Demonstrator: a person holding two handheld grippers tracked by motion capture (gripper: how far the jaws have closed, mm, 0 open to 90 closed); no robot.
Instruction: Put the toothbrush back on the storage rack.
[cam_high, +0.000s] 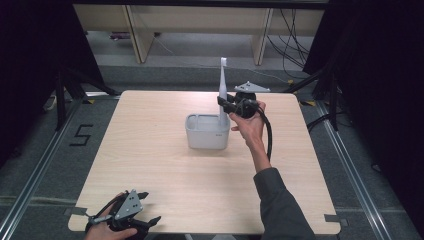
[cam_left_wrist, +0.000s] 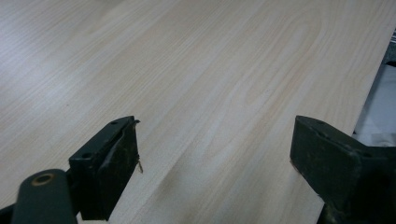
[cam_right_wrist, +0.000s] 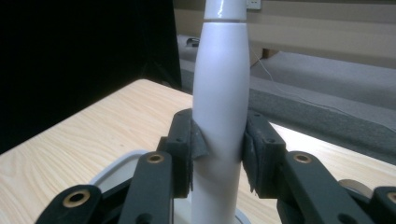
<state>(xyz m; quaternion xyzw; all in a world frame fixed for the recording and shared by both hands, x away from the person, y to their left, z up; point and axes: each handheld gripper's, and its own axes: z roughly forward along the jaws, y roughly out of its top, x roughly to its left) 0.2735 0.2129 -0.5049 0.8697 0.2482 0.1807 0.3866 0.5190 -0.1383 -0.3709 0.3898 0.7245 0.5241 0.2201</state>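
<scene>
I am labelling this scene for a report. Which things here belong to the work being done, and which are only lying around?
In use:
- electric toothbrush, upright, lower end in the holder
- white holder on the table
- right gripper, jaws shut on the toothbrush handle

Not in use:
- left gripper, open over bare table at the near edge
- cables on the floor behind

Left gripper (cam_left_wrist: 215, 154): two black jaws set wide apart, nothing between them. Below lies a pale wood-grain table (cam_left_wrist: 196, 70). Table edge runs along the right side, grey floor (cam_left_wrist: 380, 107) beyond.
</scene>
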